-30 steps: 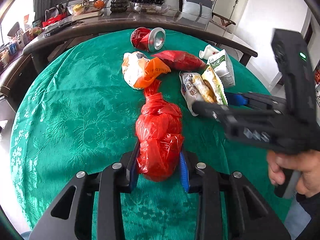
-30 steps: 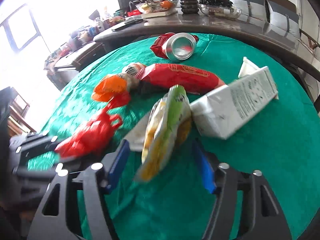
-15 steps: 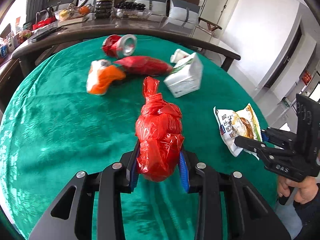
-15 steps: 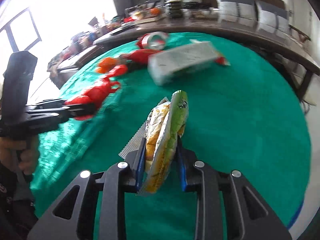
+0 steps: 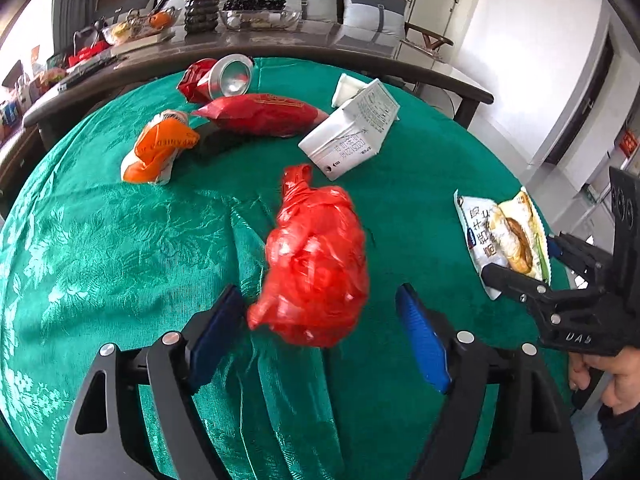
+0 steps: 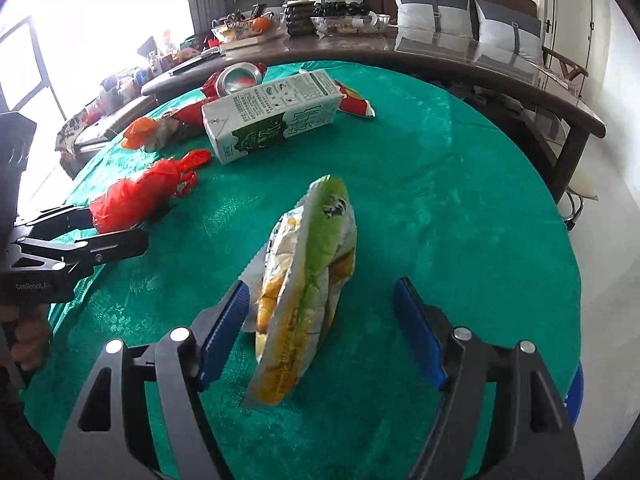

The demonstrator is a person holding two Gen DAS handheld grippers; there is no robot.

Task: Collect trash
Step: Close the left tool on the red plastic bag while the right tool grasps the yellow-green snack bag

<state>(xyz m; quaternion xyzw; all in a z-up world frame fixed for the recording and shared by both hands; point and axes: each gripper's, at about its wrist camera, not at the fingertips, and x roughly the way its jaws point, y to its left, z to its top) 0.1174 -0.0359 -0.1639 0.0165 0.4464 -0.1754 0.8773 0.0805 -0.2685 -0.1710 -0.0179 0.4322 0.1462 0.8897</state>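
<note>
The red plastic bag (image 5: 316,264) is lying loose on the green desk (image 5: 120,240) between the spread left gripper (image 5: 320,320); the snack packet (image 6: 308,280) is sitting likewise inside the spread right gripper (image 6: 320,328). Best to back both grippers away cleanly, without snagging either. The milk carton (image 6: 272,116) is showing print too small to read.

1. Our left gripper (image 5: 320,312) points forward over the table, its two blue-padded fingers (image 5: 420,340) spread wide.
2. Neither left pad touches anything; clear gaps show on both sides.
3. Our right gripper (image 6: 320,320) also points forward, its blue fingers (image 6: 224,334) parted wide, gripping nothing.
4. From the left wrist camera, our right hand (image 5: 608,384) wraps the right gripper's handle at the far right edge.
5. From the right wrist camera, our left hand (image 6: 28,340) shows at the left edge, partly hidden.
</note>
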